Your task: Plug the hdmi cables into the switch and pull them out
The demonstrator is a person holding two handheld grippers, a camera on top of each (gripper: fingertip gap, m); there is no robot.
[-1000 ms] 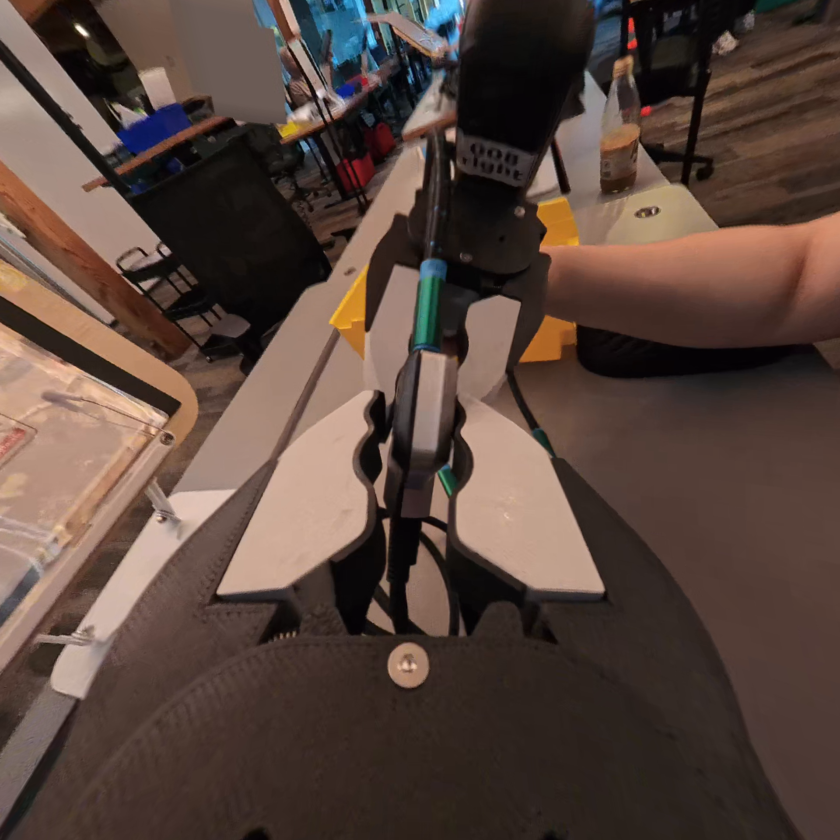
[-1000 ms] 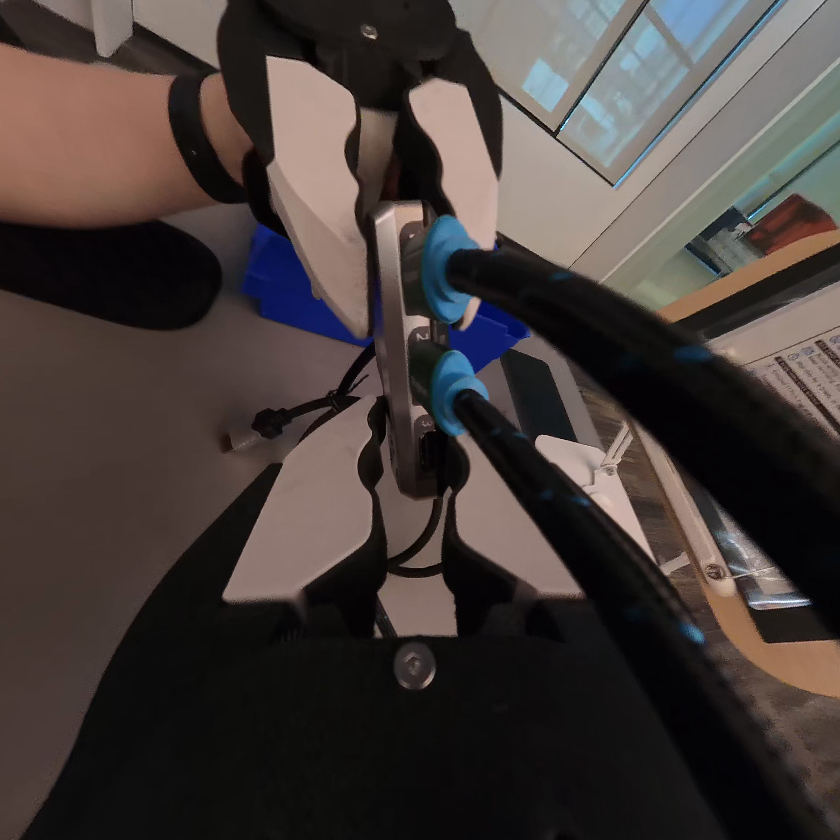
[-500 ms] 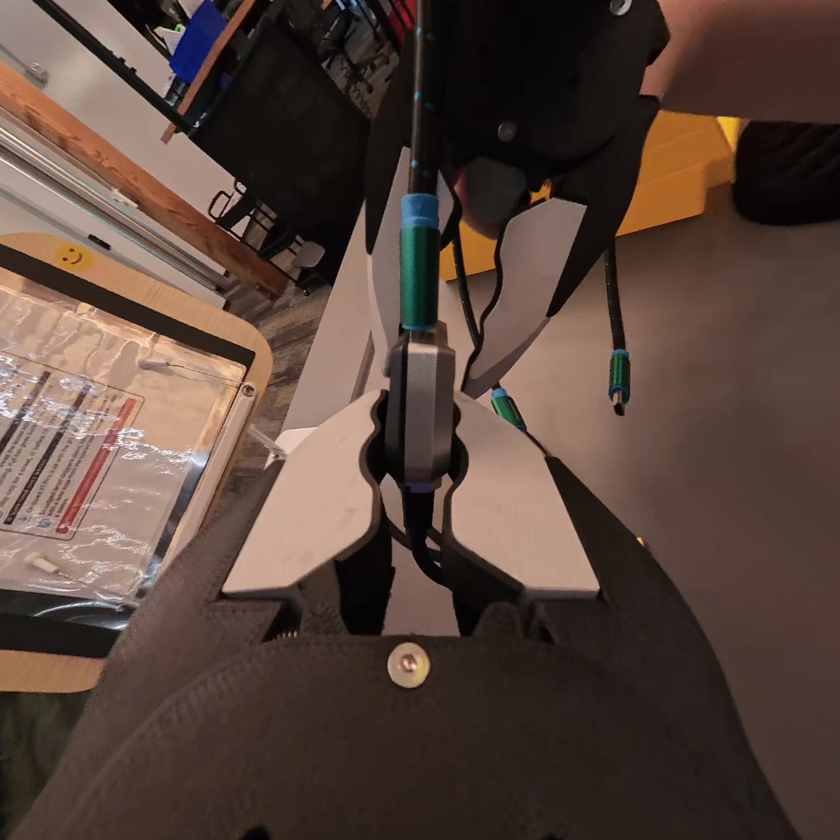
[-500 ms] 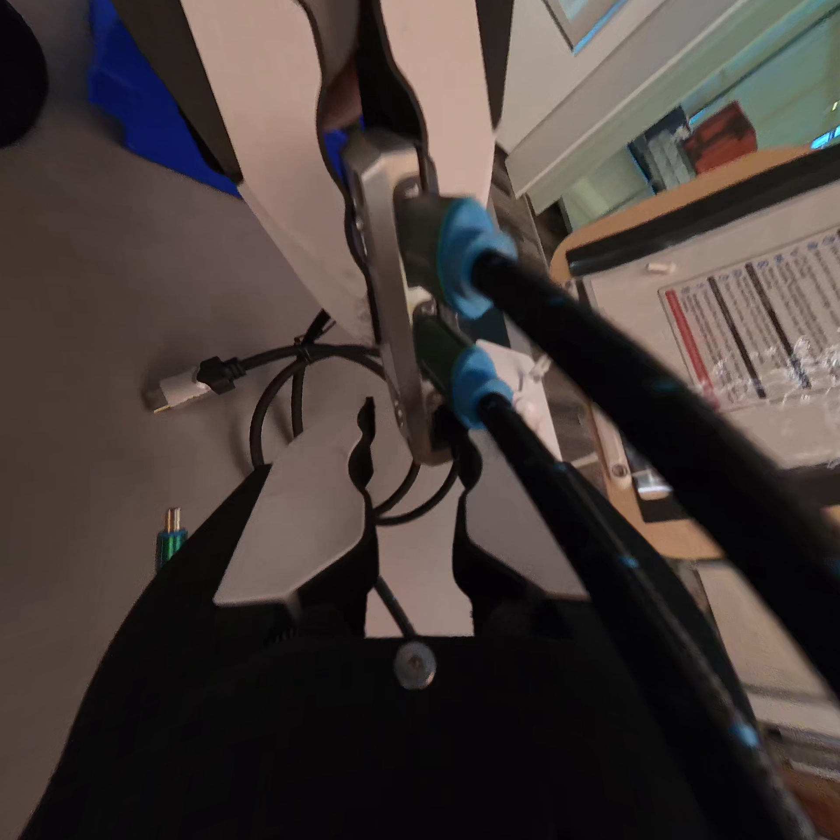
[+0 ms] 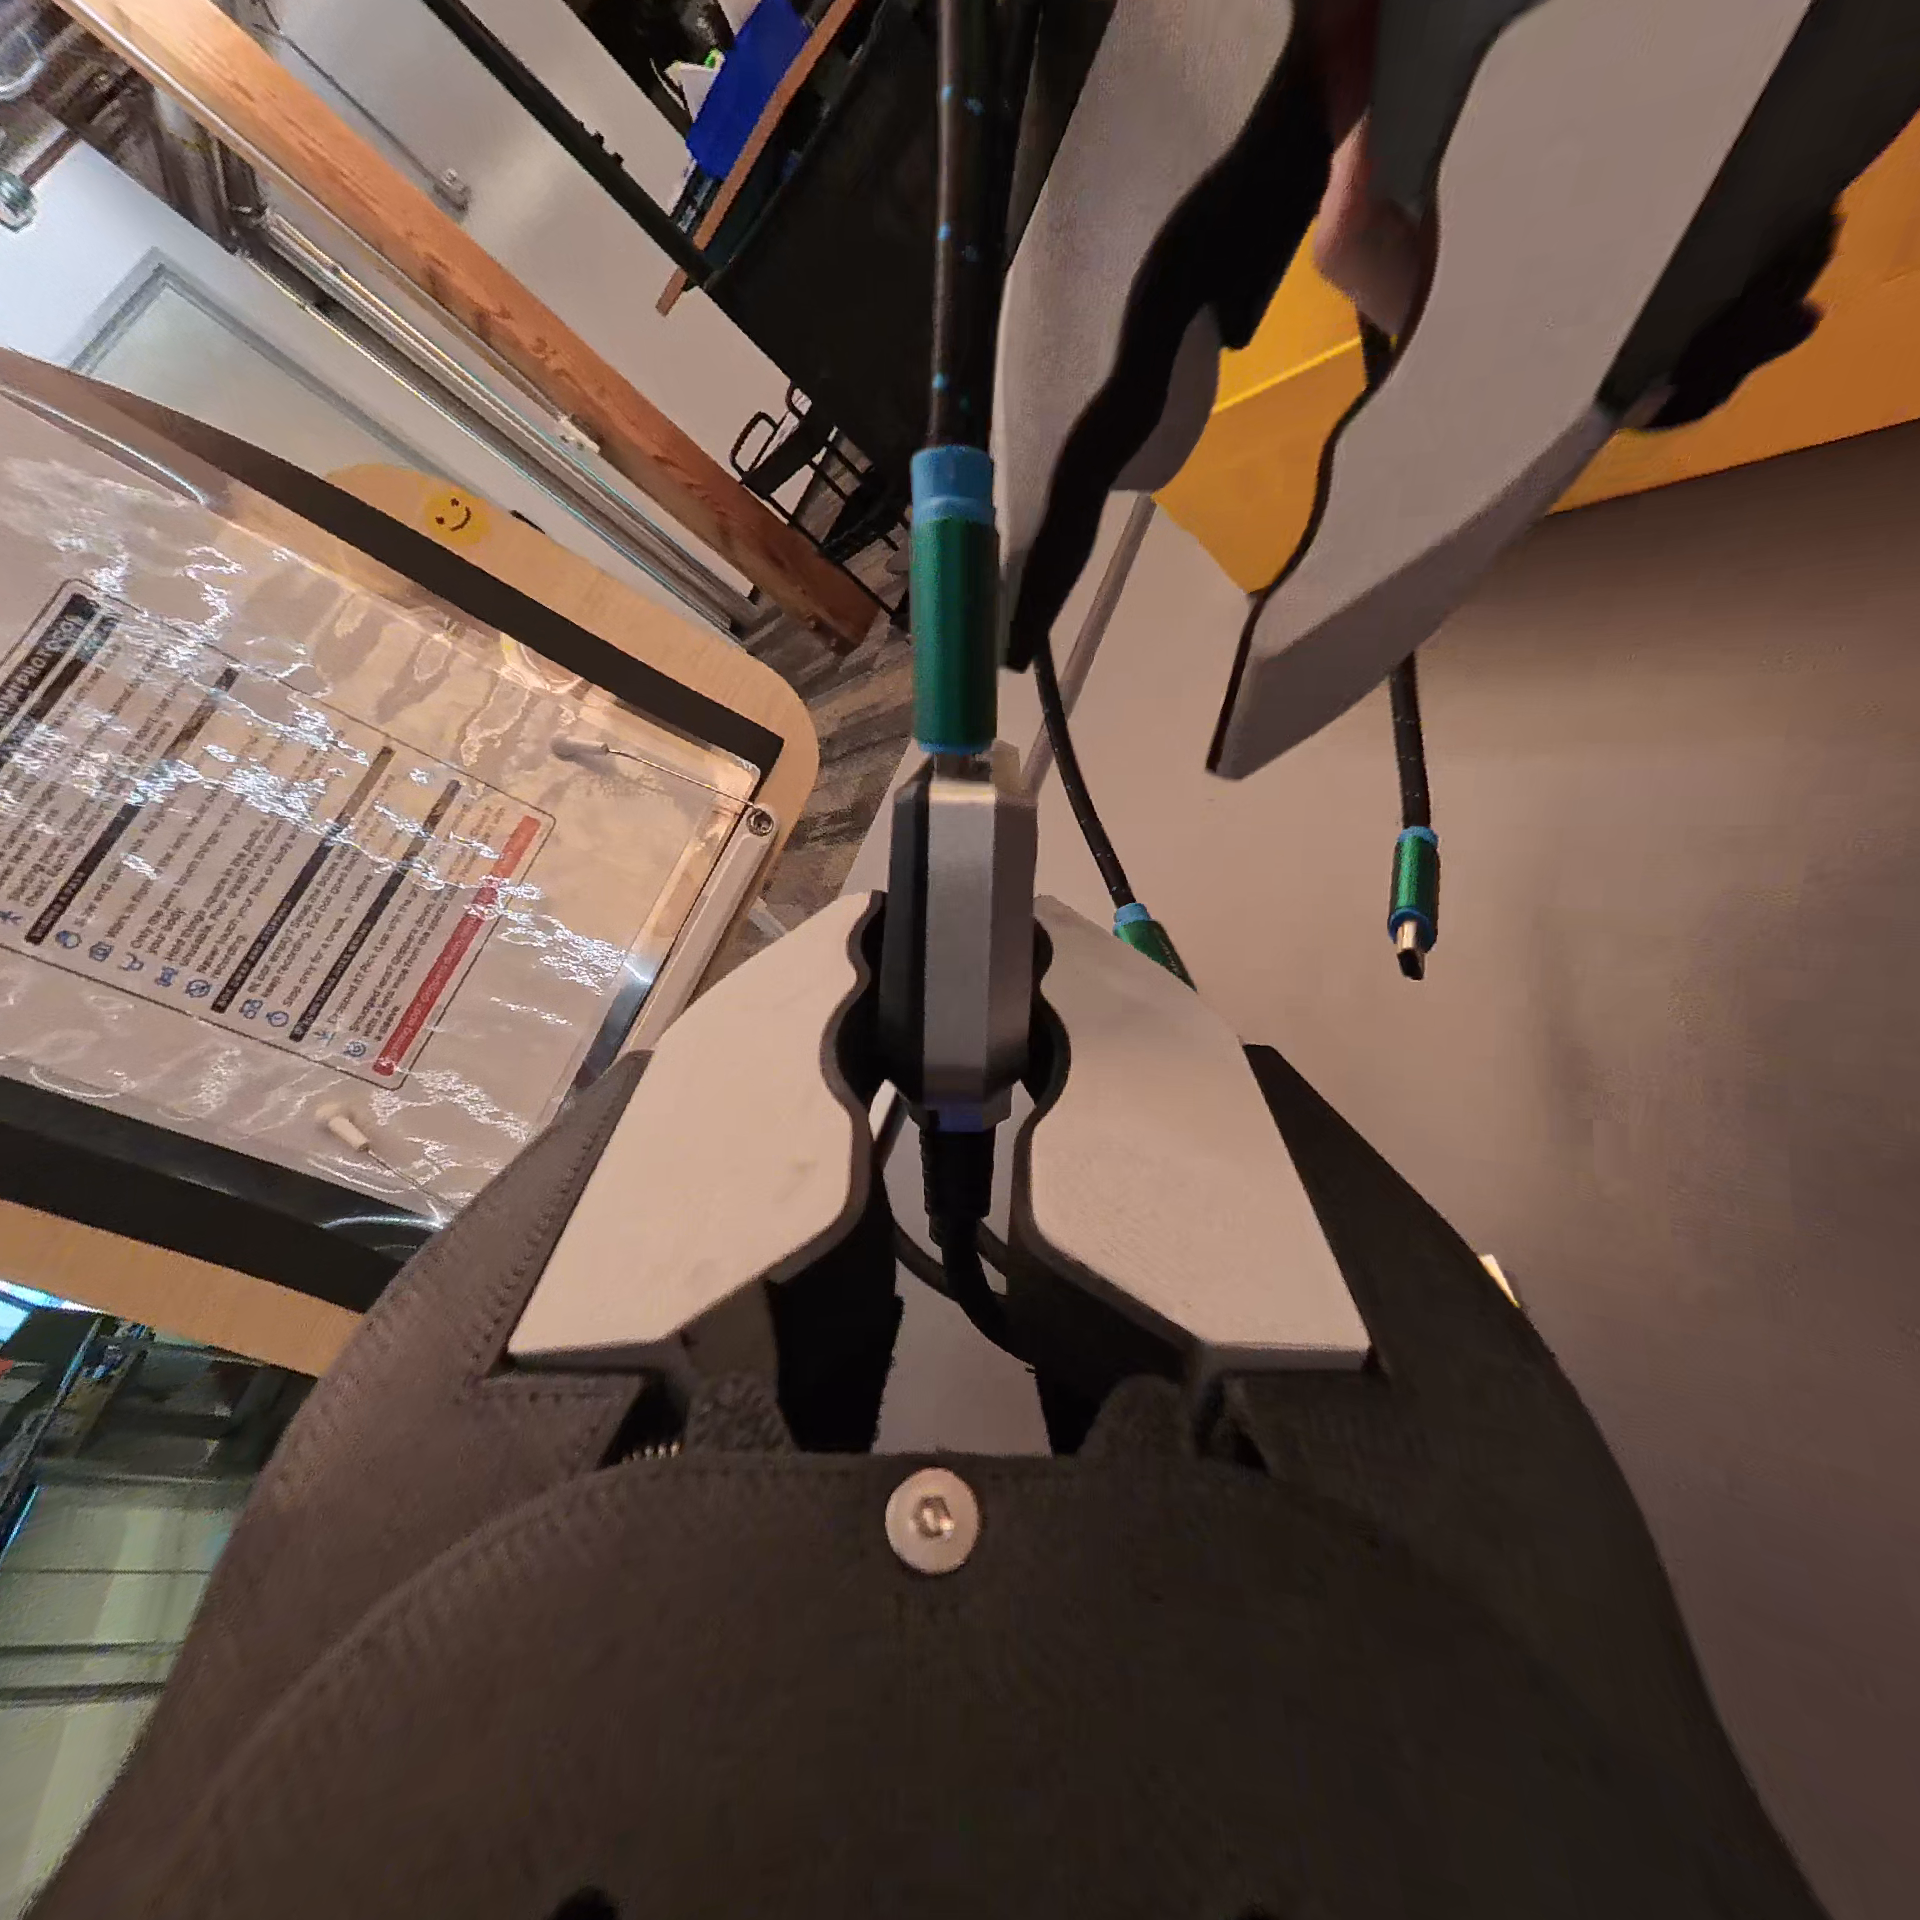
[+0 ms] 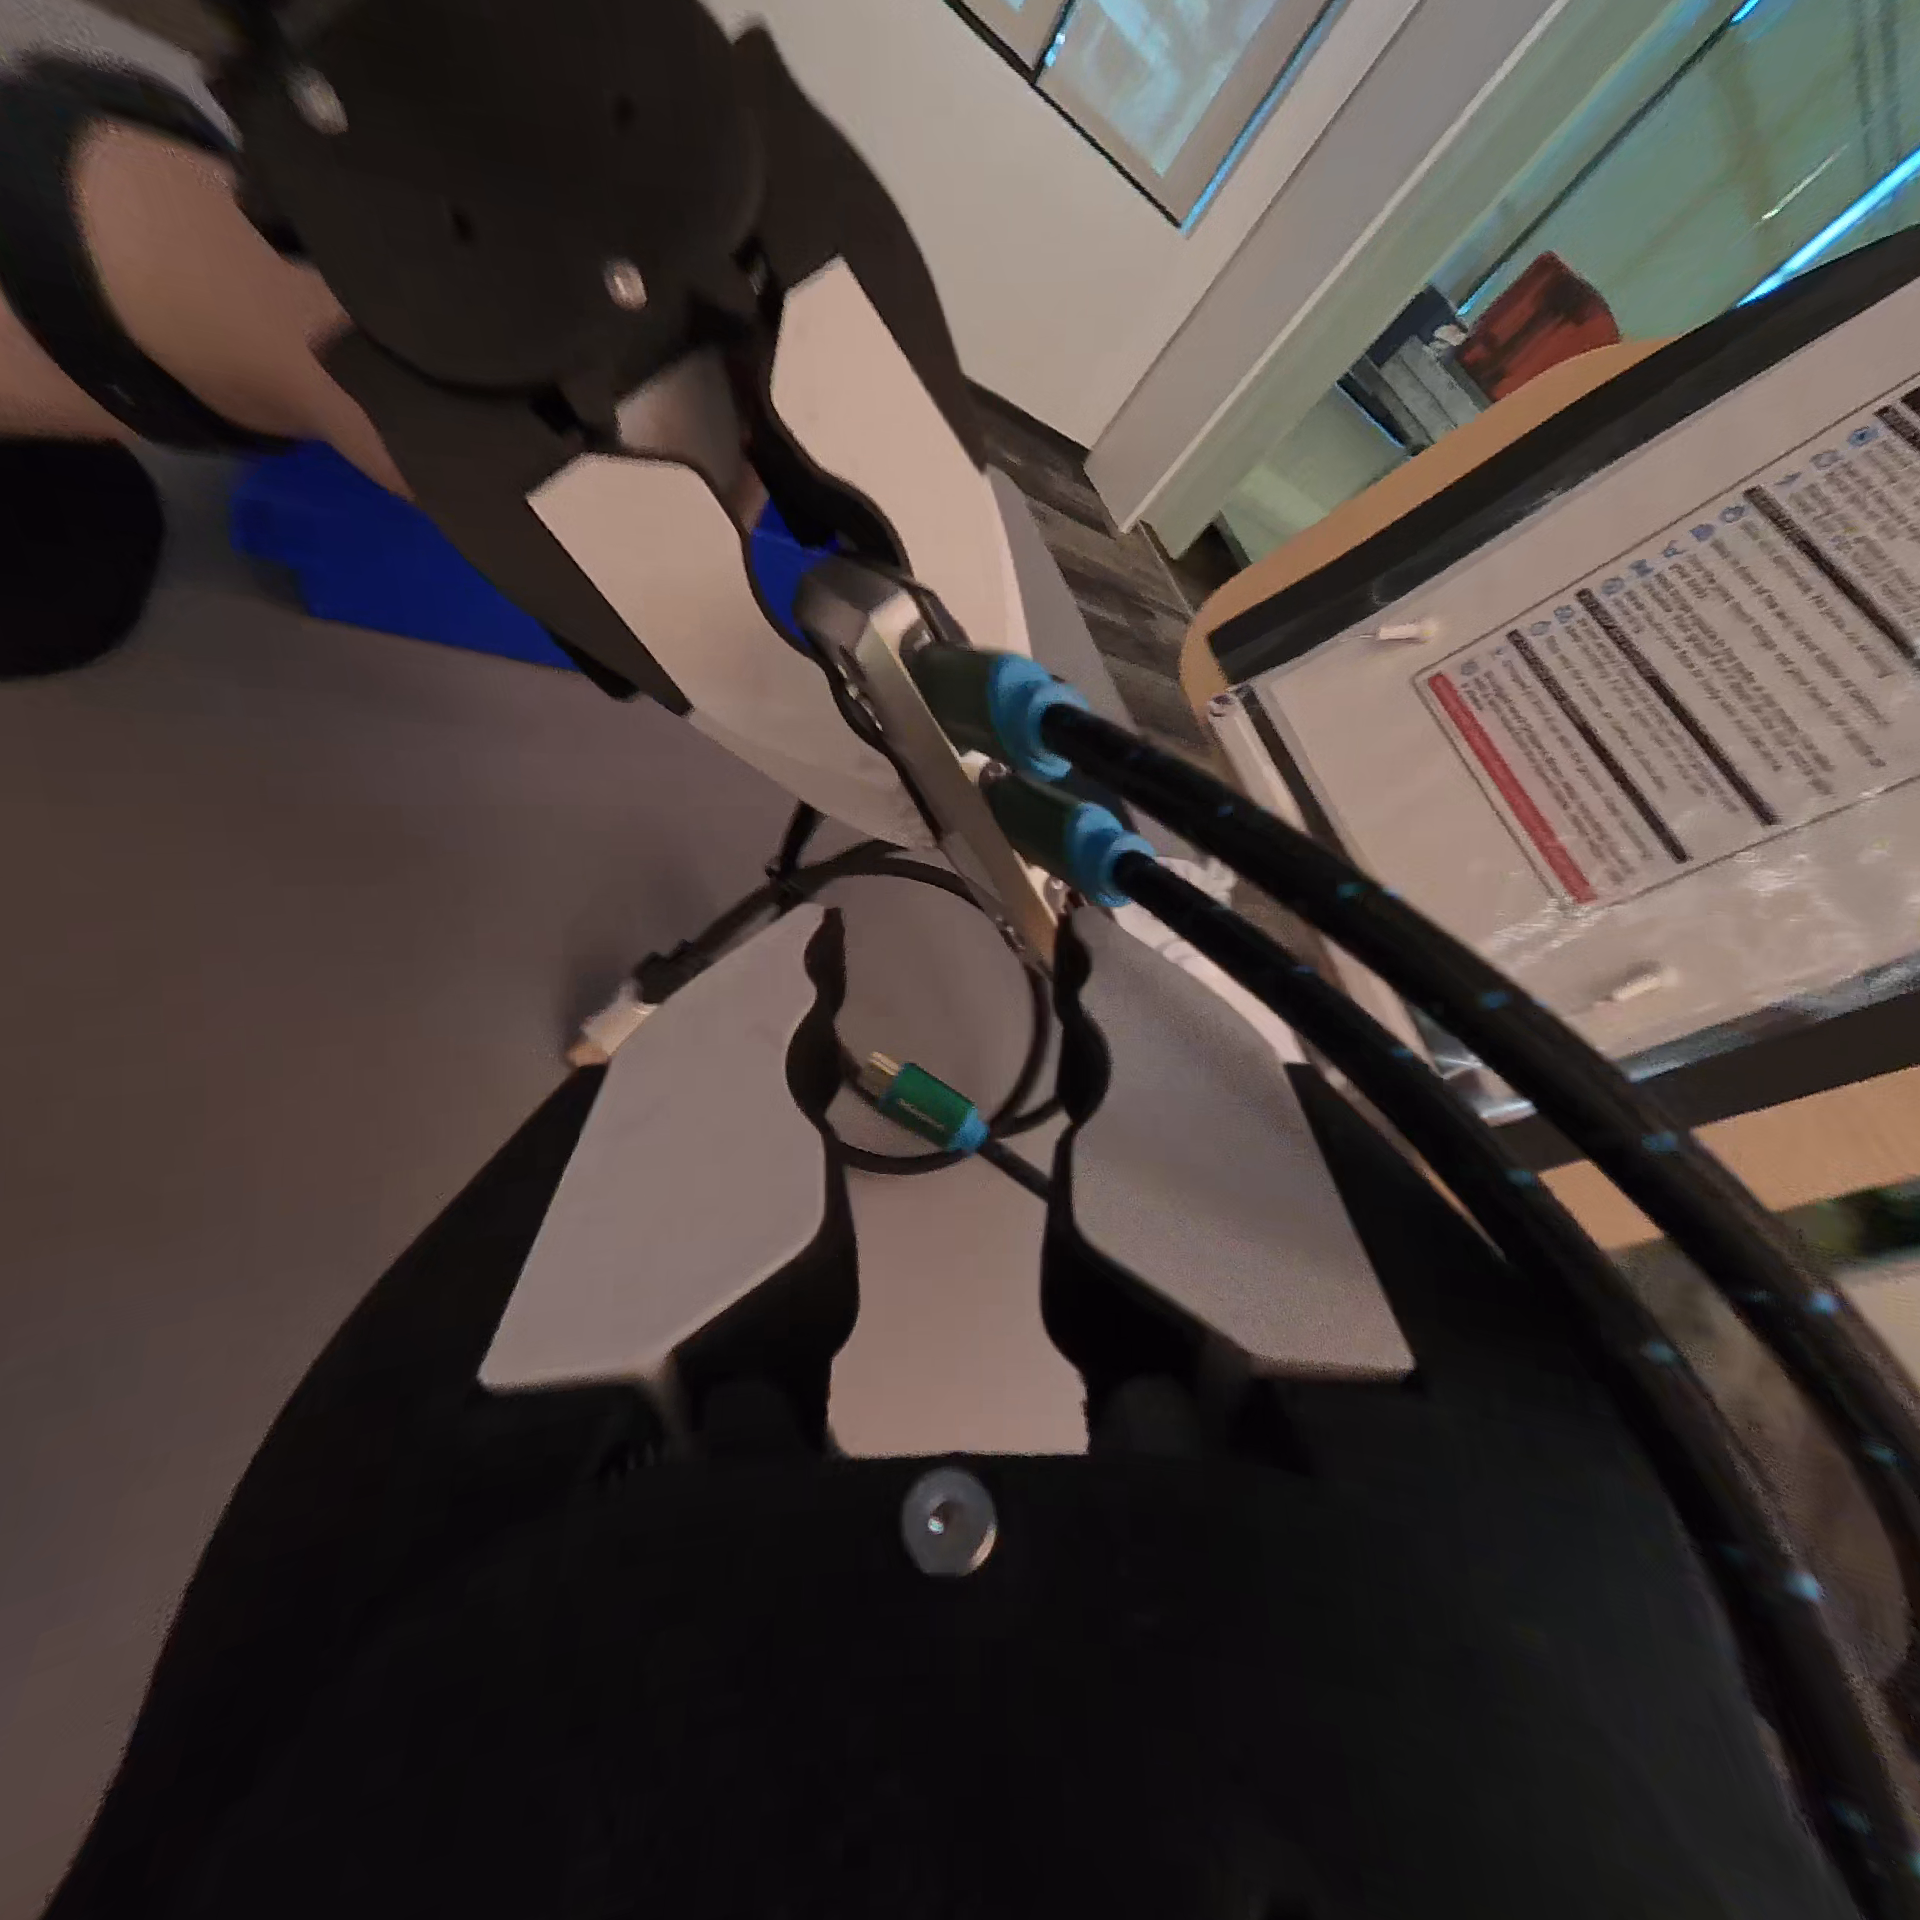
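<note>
The right tongs [image 6: 940, 971], clamped on the switch [image 5: 961, 935] a second ago, now gape empty just beside it. Only the left tongs [image 5: 951, 987] grip it, two cables [image 6: 1351, 935] plugged in; pulling comes next.

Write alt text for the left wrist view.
The left claw is shut on a grey switch with a green-and-blue plug seated in its top. The open right claw hangs above, beside a loose green plug.
</note>
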